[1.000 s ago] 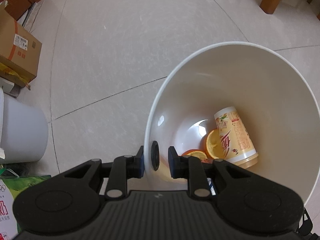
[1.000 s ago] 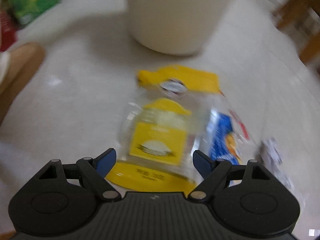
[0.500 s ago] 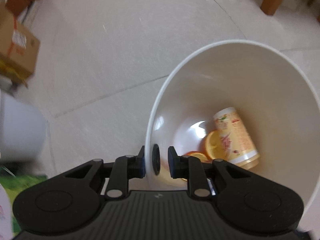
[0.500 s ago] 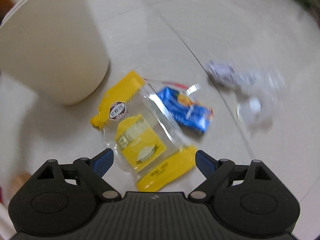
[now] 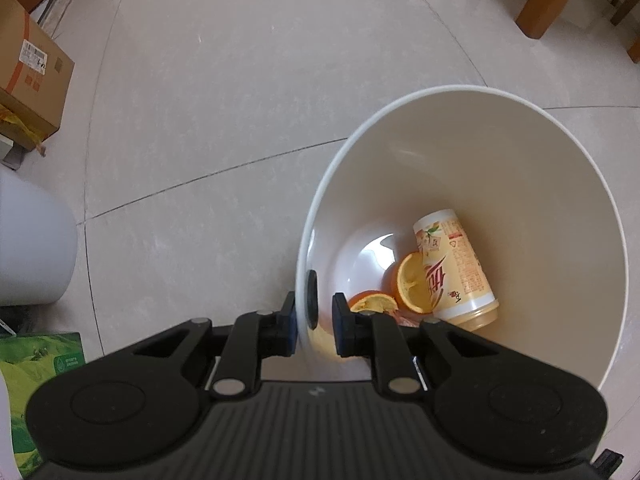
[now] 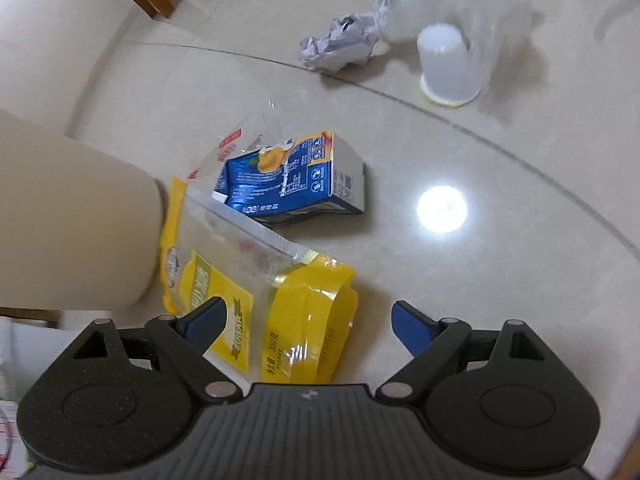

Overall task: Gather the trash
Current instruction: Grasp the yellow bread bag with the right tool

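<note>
Now the left hand-held gripper [image 5: 314, 314] is clamped on the rim of the white bin [image 5: 520, 152], tilting it, a drink can [image 5: 456, 268] and orange halves [image 5: 408, 282] inside. Beside that bin, the right hand-held gripper [image 6: 306, 322] hangs spread wide over the yellow snack bag [image 6: 256, 300]; closing on it looks next.

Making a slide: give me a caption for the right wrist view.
Open right hand-held gripper above a yellow bag, with a blue carton, crumpled paper and plastic cup beyond.

Tiled floor [image 6: 500, 264] — yellow bag [image 6: 256, 292], blue carton [image 6: 296, 180], crumpled paper [image 6: 340, 46], cup [image 6: 448, 64]
</note>
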`<state>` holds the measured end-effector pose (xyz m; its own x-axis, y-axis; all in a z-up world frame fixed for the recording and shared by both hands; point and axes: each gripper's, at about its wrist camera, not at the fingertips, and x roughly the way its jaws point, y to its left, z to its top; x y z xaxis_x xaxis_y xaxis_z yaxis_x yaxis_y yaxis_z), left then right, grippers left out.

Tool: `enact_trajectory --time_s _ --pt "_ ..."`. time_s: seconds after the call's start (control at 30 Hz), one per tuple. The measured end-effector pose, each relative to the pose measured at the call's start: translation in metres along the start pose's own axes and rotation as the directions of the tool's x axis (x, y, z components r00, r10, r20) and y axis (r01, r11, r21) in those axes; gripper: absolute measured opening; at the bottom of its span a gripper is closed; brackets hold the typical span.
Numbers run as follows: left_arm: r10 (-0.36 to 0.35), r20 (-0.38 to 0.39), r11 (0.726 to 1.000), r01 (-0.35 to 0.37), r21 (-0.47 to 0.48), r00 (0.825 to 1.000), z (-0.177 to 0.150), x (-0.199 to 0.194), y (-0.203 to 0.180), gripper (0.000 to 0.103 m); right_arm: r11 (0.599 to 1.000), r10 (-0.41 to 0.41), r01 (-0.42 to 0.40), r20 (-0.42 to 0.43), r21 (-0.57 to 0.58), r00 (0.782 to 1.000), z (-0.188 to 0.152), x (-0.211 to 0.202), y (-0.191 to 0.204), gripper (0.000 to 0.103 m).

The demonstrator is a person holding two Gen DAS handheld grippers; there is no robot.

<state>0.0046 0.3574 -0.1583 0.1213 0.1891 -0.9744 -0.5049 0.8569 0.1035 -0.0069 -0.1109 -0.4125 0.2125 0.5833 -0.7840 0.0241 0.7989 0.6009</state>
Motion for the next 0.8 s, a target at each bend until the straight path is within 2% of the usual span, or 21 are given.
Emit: enact_trajectory --time_s 0.17,0.3,0.4,0.53,0.63,0.7,0.77,0.8 --pt "0.030 -0.002 0.999 -0.030 0.011 1.000 0.000 0.001 -0.004 0.015 0.988 0.145 -0.147 -0.047 -0.042 0.988 0.012 0.016 -0.015 0.093" --pt "0.054 -0.004 0.998 -0.054 0.017 0.999 0.001 0.004 -0.008 0.016 0.961 0.262 -0.271 -0.128 -0.059 0.956 0.023 0.027 -0.021 0.093" --pt "0.071 -0.008 0.997 -0.071 0.026 0.997 0.000 0.007 -0.010 0.016 0.941 0.293 -0.320 -0.206 -0.112 0.934 0.038 0.036 -0.017 0.093" --pt "0.090 -0.008 0.995 -0.089 0.043 0.996 -0.002 0.010 -0.013 0.016 0.909 0.298 -0.376 -0.349 -0.181 0.889 0.066 0.052 -0.006 0.092" --pt "0.087 -0.015 0.996 -0.086 0.038 0.996 -0.002 0.012 -0.010 0.016 0.886 0.241 -0.379 -0.433 -0.268 0.869 0.084 0.064 0.014 0.090" --pt "0.094 -0.018 0.995 -0.093 0.045 0.995 -0.001 0.012 -0.010 0.016 0.861 0.195 -0.385 -0.485 -0.332 0.853 0.087 0.072 0.030 0.083" --pt "0.101 -0.019 0.994 -0.100 0.049 0.995 -0.001 0.013 -0.012 0.016 0.835 0.147 -0.393 -0.532 -0.385 0.834 0.085 0.079 0.045 0.072" --pt "0.103 -0.019 0.993 -0.102 0.051 0.994 -0.001 0.013 -0.013 0.016 0.824 0.128 -0.393 -0.543 -0.407 0.830 0.084 0.081 0.051 0.070"
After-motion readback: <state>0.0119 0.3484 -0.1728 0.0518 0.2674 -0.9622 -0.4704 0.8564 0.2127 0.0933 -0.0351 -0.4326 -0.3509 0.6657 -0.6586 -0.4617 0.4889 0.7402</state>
